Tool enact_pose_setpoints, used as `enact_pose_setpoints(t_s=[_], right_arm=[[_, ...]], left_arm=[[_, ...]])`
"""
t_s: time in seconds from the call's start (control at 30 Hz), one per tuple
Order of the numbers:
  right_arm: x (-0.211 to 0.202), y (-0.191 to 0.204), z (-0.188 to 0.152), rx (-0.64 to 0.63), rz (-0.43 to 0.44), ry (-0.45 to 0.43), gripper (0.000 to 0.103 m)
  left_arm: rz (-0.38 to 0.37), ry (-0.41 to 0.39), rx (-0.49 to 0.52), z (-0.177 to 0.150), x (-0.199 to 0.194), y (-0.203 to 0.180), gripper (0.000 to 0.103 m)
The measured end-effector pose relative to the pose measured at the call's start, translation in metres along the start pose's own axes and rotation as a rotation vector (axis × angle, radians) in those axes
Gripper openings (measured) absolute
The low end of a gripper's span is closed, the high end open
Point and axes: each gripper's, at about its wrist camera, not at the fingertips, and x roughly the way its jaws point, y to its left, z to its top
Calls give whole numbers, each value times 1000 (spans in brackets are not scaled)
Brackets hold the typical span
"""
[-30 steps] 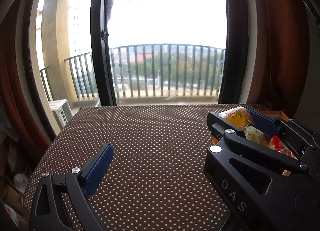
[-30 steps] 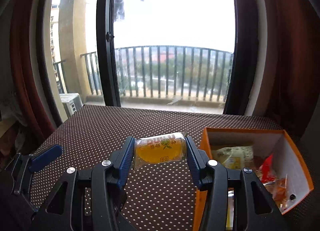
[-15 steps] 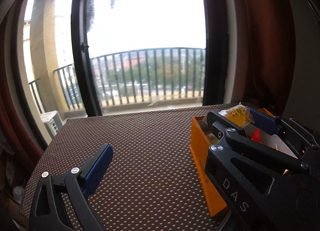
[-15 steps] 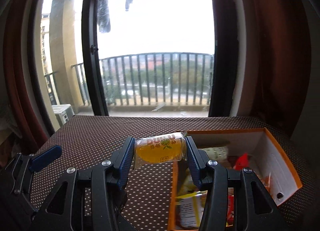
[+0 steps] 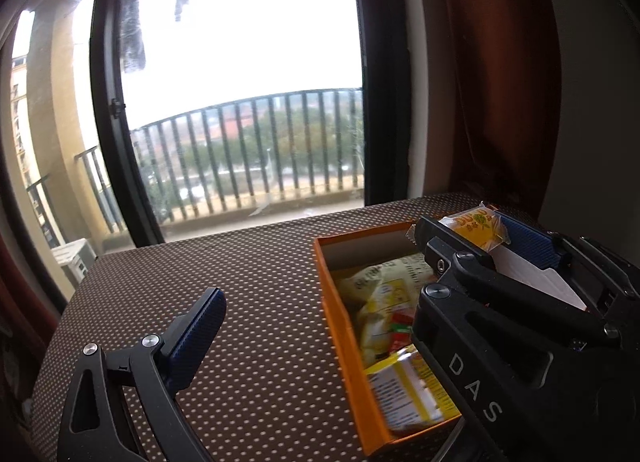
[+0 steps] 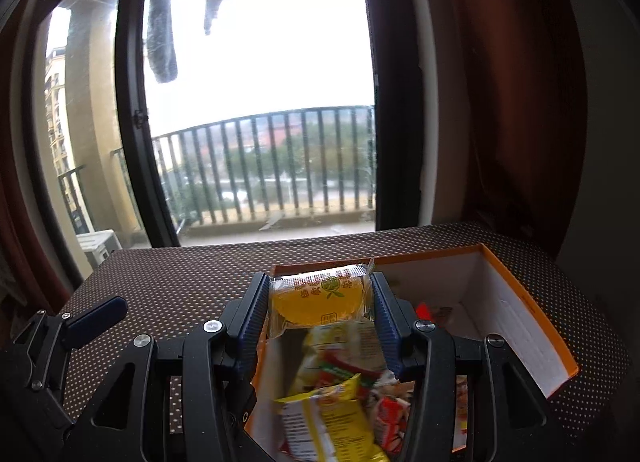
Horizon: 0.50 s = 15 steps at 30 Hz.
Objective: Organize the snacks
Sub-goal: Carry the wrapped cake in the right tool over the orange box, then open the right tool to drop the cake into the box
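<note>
The right gripper (image 6: 320, 298) is closed on a clear-wrapped orange jelly packet (image 6: 318, 300), which is clamped between the two blue pads (image 6: 256, 310). The packet is held above the near left portion of an open orange box (image 6: 532, 314). The box rests on a table (image 6: 180, 286) covered with a brown dotted cloth. Inside the box, several snack packets are seen, among them a yellow packet (image 6: 336, 422) and a red-and-white one (image 6: 394, 414).

The left gripper (image 5: 320, 342) is spread wide and holds nothing; only its left blue pad (image 5: 196, 334) is shown in its own view, above the bare cloth left of the box (image 5: 340, 326). A balcony railing (image 5: 256, 150) is visible through the window beyond the table.
</note>
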Motion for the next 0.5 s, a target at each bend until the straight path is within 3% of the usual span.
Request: enact_pose_setpoints(t_s=[0.23,0.5], right_arm=[[14,-33,-4,59,-50,20,53],[28,-73,-12,126,-103,58,53]], left_arm=[[-16,36,50,3,22,-31,99],[-60,167,95,6,52,-69,99]])
